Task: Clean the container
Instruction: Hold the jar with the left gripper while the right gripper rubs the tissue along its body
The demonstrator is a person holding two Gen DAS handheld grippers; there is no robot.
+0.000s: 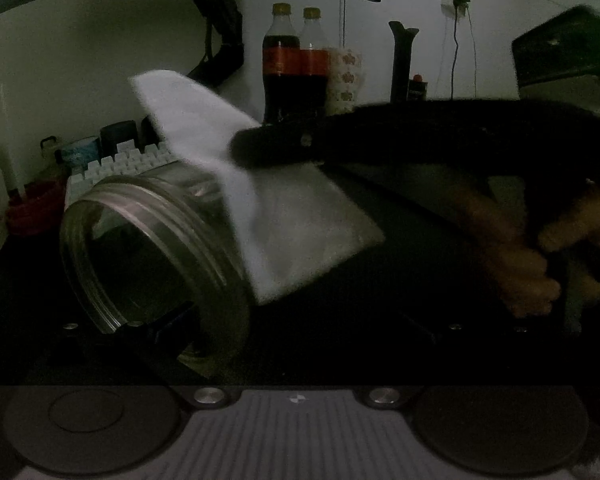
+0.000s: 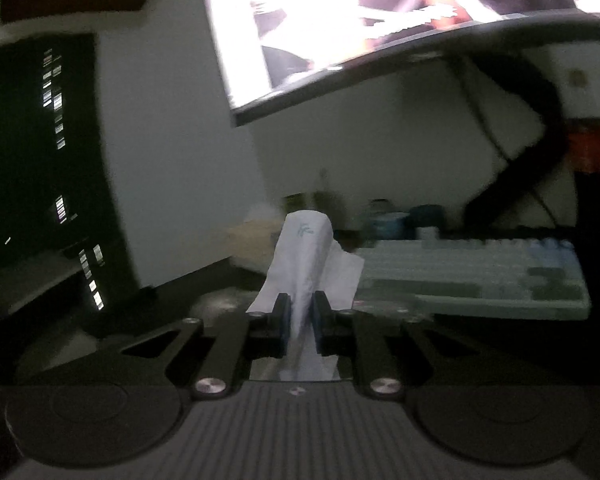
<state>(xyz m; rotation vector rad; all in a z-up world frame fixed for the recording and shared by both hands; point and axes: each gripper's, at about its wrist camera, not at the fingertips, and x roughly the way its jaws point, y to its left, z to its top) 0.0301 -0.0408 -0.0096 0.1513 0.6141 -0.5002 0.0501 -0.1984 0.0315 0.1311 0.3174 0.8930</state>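
Left gripper (image 1: 172, 332) holds clear jar (image 1: 148, 248) by rim, jar tipped, mouth open toward camera. Right gripper (image 2: 300, 316) pinches white tissue (image 2: 306, 264) tight; tissue hangs just beside jar mouth. Step, I think: bring tissue to jar. Next: push tissue inside, rub wall. Keyboard (image 2: 476, 276) and bottles (image 1: 294, 68) close behind; dark surface (image 1: 380, 320) in front has room.

Jar (image 1: 148, 248) lies left of the right tongs (image 1: 240, 152); tissue (image 1: 284, 224) hangs between them; keyboard (image 1: 120, 164) and bottles (image 1: 296, 68) behind.
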